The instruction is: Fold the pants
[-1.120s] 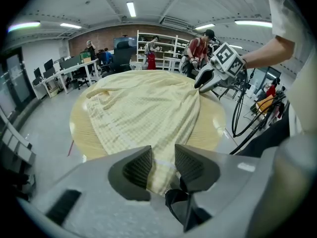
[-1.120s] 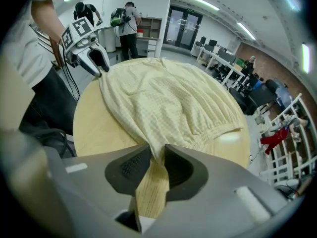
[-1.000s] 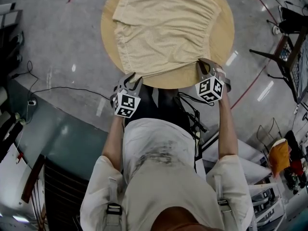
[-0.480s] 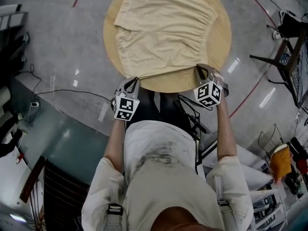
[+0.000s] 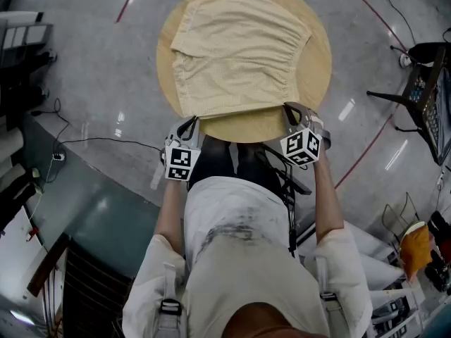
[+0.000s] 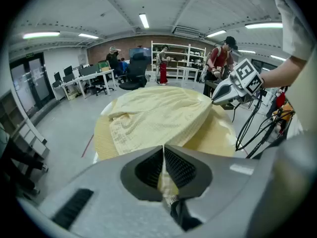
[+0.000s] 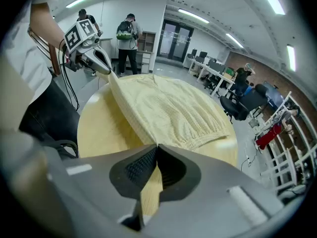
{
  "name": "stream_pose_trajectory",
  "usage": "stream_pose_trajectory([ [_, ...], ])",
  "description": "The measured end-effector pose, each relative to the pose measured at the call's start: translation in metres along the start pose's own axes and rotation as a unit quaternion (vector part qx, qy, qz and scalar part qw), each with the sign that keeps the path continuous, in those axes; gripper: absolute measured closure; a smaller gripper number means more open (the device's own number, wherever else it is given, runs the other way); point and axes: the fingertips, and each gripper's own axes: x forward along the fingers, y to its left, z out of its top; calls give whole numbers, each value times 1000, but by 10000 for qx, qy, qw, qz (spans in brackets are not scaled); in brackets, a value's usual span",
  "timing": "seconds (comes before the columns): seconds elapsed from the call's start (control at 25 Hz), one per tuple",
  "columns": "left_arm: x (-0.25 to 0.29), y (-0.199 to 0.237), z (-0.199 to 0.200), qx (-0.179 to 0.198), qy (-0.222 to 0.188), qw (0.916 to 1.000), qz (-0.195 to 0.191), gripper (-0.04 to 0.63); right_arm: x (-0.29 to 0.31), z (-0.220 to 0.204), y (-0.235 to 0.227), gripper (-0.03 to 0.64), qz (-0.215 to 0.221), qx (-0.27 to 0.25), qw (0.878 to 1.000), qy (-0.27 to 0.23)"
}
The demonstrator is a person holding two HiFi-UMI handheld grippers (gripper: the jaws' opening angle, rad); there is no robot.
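The pants (image 5: 239, 55) lay spread across the round table (image 5: 320, 62), covering most of its top. In the head view the gathered waistband faced 3 o'clock. Their near edge ran along the table's 6 o'clock side and rose off the wood at both corners.

The left gripper (image 5: 192, 122) held the corner at about 7 o'clock. Its own view showed the jaws together, with a fold of cream cloth clamped between the pads. The right gripper (image 5: 289, 110) held the corner at about 5 o'clock, jaws likewise closed on the cloth's edge.

Bare wood showed in a crescent between the two grippers. The person (image 5: 236, 224) stood at the table's 6 o'clock, both arms reaching forward. On the grey floor (image 5: 91, 62), a red line (image 5: 130, 2) crossed at 11 o'clock and a black cable (image 5: 106, 141) trailed at 8 o'clock.
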Motion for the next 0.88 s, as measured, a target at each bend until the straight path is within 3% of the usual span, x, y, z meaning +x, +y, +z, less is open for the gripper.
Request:
stream_pose_trajectory([
  [0.56,-16,28,49,157,-455,9987,171,577,-14,23,-11,603,-223,123,9995,-171],
  [0.88,-7,55,97,276,-809,9963,-93,578,-12,42,-37,603,-505,273,9983,-22],
])
